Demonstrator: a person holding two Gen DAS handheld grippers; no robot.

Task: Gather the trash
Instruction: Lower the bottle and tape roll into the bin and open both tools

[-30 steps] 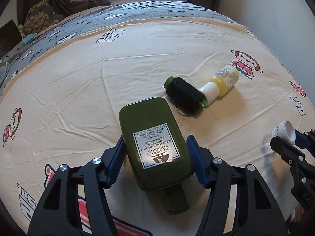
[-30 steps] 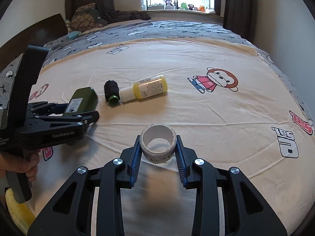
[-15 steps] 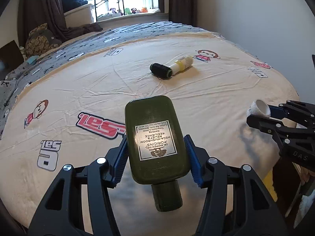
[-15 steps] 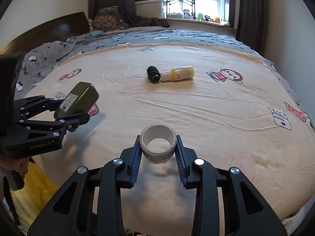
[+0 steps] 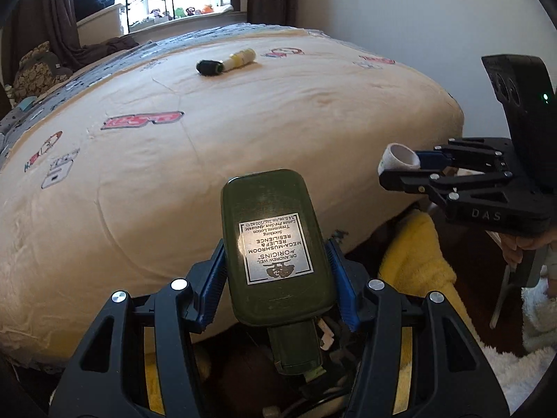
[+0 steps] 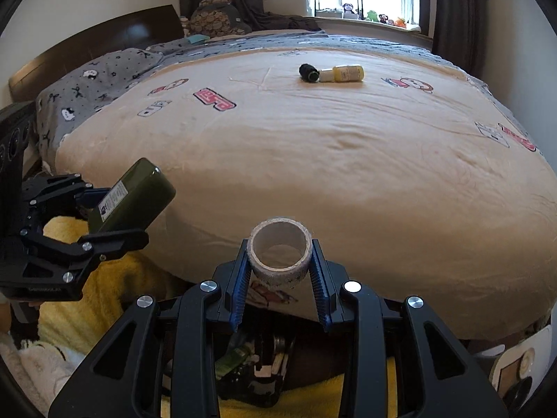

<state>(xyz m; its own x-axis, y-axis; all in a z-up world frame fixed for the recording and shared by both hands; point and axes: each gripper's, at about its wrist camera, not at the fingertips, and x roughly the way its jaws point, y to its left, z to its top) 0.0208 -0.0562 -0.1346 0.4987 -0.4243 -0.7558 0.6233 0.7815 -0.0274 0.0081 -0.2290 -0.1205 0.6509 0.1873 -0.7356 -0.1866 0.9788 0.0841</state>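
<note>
I am carrying two pieces of trash away from the bed, one in each hand-held gripper, and both now hang past the foot edge of the mattress rather than over it.

On my left, the left hand-held gripper (image 5: 275, 275) is clamped on a flat dark green lotion bottle (image 5: 275, 240), label up, cap pointing back toward me. To its right, the right hand-held gripper (image 6: 280, 268) pinches a nearly used-up tape roll (image 6: 280, 250) between its blue pads, the open core facing forward.

I judge the step in hand to be the drop-off. Below both grippers, between yellow fabric (image 6: 104, 296), I can see a dark opening with a few bits of clutter in it (image 6: 254, 365); it may be the trash container, though I cannot tell for sure. The next move calls for lowering each item over that opening and letting the jaws part, one after the other.

Counted: two grippers, one green bottle, one tape roll. Left on the cream bedspread (image 6: 348, 160), far up near the window, are one black thread spool (image 6: 309, 72) and one yellow bottle with a white cap (image 6: 344, 73), lying end to end and touching or nearly so.
</note>
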